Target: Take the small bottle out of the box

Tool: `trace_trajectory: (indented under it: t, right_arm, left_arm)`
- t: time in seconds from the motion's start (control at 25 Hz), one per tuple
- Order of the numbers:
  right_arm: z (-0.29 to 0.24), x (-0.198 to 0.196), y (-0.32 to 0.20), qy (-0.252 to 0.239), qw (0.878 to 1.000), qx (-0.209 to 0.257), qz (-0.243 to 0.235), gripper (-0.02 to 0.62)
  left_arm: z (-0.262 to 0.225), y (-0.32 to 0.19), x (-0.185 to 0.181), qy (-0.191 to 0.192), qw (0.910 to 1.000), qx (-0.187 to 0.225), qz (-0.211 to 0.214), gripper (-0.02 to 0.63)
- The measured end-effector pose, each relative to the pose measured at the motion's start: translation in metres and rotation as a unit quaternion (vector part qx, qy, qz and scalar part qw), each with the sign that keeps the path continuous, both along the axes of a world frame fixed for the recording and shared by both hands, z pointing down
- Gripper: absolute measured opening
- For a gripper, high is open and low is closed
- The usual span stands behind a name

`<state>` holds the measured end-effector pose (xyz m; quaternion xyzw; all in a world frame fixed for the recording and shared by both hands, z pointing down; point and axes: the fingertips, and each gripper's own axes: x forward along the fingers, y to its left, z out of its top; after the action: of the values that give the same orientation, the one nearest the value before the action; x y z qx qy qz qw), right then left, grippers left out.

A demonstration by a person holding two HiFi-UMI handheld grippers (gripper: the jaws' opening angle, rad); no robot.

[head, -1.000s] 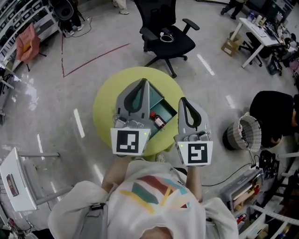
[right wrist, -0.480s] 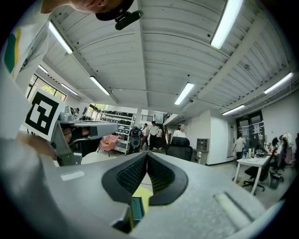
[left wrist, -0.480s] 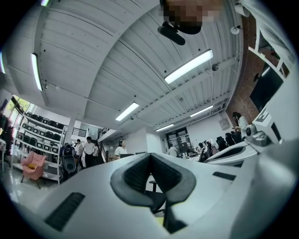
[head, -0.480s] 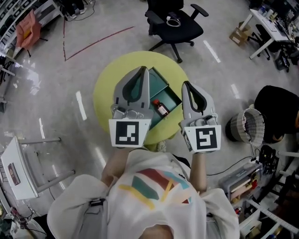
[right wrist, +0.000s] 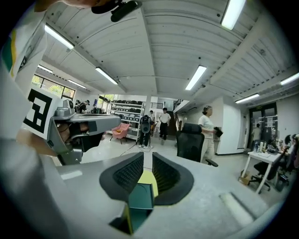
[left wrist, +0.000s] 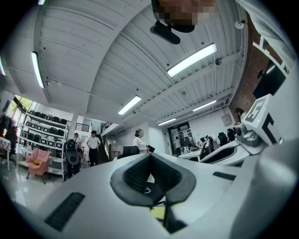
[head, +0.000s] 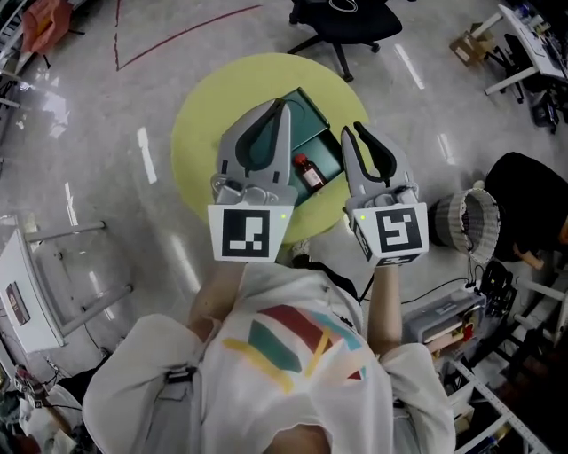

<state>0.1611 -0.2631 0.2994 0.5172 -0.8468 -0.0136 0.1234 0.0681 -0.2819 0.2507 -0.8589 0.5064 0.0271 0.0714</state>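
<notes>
So since a second ago both grippers have dropped and pushed in over the box [head: 330,146]. The right gripper [head: 358,129] has just been cracking its fingers apart. There's a thin slit between them now with nothing in it, you just see the table [head: 200,133] and a corner of the box through it. The left gripper [head: 283,103] has its fingers pressed together, empty.

The bottle [head: 308,173] is in the box, toward the near side. It looks to be lying down with its red cap pointing far-left, and in the head view it shows between the two grippers.

My guess on handling: small dark bottle, light and stiff, probably glass or hard plastic, so smooth enough to squirt out of a sloppy pinch. I'd grab across the body, not the cap, and those fingers need to open a lot wider first. The box looks light too and could slide or lift with it, so the left one may want to pin it.

The table is round, yellow and smooth, with only the box on it. It stands on a glossy grey floor [head: 106,177], with an office chair [head: 346,18] just past the far side. The gripper views show an open workspace with shelves and people standing well off.
</notes>
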Motion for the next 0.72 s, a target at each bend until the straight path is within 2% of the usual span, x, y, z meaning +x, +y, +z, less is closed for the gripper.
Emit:
trace_trajectory:
  t: [0.16, 0.36, 0.48, 0.72]
  right_arm:
    - [0.02, -0.011, -0.006, 0.026, 0.998, -0.043, -0.033, 0.049]
    - [0.048, -0.02, -0.015, 0.033, 0.994, -0.09, -0.057, 0.049]
    - [0.059, -0.025, -0.021, 0.041, 0.992, -0.105, -0.063, 0.112]
    - [0.086, -0.036, -0.022, 0.062, 0.983, -0.147, -0.085, 0.206]
  left_arm:
    - [0.011, -0.001, -0.007, 0.007, 0.9999, -0.013, -0.004, 0.015]
    - [0.027, -0.003, -0.015, 0.013, 0.9995, -0.027, -0.009, 0.015]
    - [0.032, -0.004, -0.021, 0.019, 0.9992, -0.033, -0.01, 0.015]
    - [0.042, -0.003, -0.026, 0.004, 0.9993, -0.035, -0.015, 0.015]
